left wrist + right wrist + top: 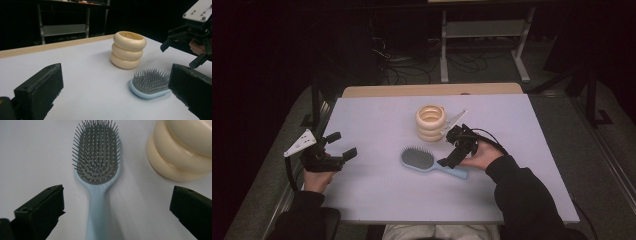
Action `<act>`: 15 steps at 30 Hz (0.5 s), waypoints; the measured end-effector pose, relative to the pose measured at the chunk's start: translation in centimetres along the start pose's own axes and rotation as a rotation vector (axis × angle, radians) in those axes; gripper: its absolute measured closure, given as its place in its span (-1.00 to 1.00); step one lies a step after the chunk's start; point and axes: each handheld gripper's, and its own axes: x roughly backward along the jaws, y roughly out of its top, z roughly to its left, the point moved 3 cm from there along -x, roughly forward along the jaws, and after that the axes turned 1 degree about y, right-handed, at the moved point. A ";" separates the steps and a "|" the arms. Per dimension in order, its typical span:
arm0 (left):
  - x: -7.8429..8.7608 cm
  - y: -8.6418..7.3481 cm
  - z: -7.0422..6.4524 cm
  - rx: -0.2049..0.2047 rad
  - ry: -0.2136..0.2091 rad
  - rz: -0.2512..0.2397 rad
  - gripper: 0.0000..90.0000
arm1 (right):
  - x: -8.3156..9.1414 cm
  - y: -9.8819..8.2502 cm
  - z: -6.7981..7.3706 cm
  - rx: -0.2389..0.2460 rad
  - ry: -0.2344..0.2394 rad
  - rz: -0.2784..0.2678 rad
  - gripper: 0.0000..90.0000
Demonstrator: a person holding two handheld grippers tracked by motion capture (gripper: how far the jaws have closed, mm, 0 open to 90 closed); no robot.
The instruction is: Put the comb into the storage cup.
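Note:
A light blue hairbrush (416,158) with a grey bristle pad lies bristles up at the middle of the white table, its handle pointing right toward the person. Just behind it stands a cream ribbed holder (431,122) made of three stacked rings. My right gripper (450,147) hovers open over the handle end; in the right gripper view the hairbrush (97,157) runs up between the jaws of my right gripper (116,197), and the holder (180,152) is at upper right. My left gripper (341,145) is open near the table's left edge, facing the hairbrush (150,83) and holder (128,50).
The white table top (377,200) has a wooden strip (432,90) along its far edge. Beyond it stand a metal frame (482,30) and floor cables (402,65). The right gripper (180,55) shows at the upper right of the left gripper view.

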 end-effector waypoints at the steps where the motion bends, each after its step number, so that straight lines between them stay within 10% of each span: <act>1: 0.0 0.0 0.0 -0.001 0.000 0.000 -1.00 | -0.1 0.0 0.0 0.003 0.002 0.003 -1.00; 15: 0.0 0.0 0.0 -0.002 -0.002 0.003 -1.00 | -2.3 -0.8 0.5 0.010 0.025 0.055 -1.00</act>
